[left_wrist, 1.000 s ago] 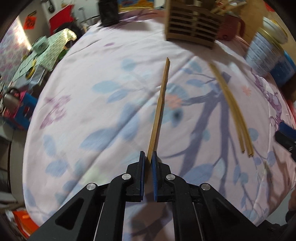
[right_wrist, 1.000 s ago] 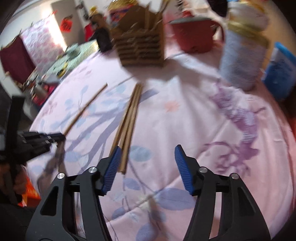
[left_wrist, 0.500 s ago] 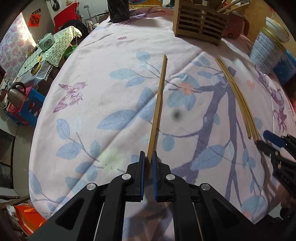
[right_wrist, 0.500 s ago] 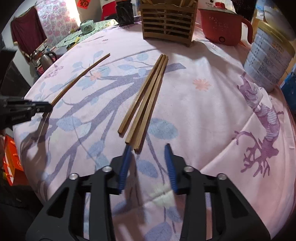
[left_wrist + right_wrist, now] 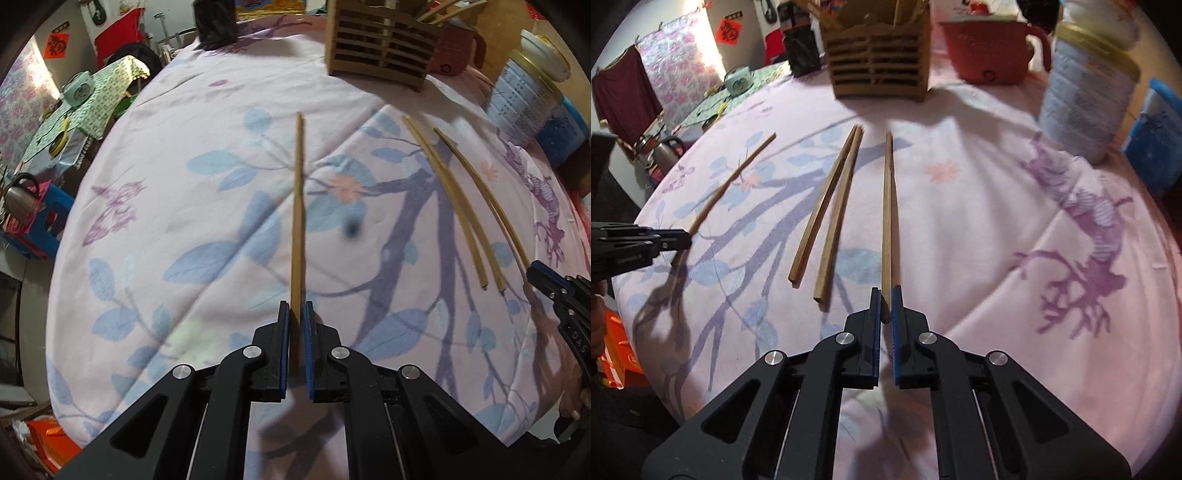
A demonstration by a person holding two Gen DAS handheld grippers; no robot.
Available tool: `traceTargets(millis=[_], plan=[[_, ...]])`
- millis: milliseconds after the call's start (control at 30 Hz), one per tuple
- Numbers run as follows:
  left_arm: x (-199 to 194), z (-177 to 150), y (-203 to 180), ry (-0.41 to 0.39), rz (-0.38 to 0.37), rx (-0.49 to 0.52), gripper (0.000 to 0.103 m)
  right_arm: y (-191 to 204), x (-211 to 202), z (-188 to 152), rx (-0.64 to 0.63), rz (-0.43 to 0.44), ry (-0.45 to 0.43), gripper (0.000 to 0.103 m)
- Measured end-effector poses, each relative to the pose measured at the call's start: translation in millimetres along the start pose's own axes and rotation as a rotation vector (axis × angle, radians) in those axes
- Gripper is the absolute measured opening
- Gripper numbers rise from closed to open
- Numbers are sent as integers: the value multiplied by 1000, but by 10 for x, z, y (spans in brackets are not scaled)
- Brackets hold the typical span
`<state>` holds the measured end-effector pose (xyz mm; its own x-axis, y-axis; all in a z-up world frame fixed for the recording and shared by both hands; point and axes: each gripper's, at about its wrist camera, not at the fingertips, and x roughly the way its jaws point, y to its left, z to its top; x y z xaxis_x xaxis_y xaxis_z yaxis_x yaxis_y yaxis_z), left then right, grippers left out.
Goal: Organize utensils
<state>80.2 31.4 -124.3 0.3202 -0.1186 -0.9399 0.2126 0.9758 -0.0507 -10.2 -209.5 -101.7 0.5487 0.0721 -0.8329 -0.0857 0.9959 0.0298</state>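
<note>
My left gripper (image 5: pixel 294 308) is shut on the near end of one wooden chopstick (image 5: pixel 298 206), which points away over the cloth. My right gripper (image 5: pixel 885 295) is shut on another chopstick (image 5: pixel 887 210), split off from the pair (image 5: pixel 831 210) lying to its left on the table. In the left wrist view that pair (image 5: pixel 450 199) lies right of centre, with the right gripper (image 5: pixel 554 291) at the right edge holding its chopstick (image 5: pixel 480 192). In the right wrist view the left gripper (image 5: pixel 679 240) is at the left edge. A slatted wooden utensil holder (image 5: pixel 879 62) with sticks in it stands at the back.
A floral pink tablecloth (image 5: pixel 979 221) covers the round table. A red pot (image 5: pixel 990 51), a tall tin (image 5: pixel 1089 96) and a blue box (image 5: pixel 1156 140) stand at the back right. A black container (image 5: pixel 216 22) stands at the back left. The table edge drops to cluttered floor at the left.
My right gripper has closed from wide open onto one chopstick of the bundle and drawn it apart from the other two. My left gripper has kept hold of its chopstick.
</note>
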Motion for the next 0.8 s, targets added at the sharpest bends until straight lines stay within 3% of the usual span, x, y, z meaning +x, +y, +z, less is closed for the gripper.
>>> traceTargets(millis=[433,800], plan=[[-455,190,-74,-120,-21,-7,6,52,-357,163,-54,-46,-121,6],[-1035,341,-210,-234,-43,16,6,8,-827,398,10,13,-260,6]])
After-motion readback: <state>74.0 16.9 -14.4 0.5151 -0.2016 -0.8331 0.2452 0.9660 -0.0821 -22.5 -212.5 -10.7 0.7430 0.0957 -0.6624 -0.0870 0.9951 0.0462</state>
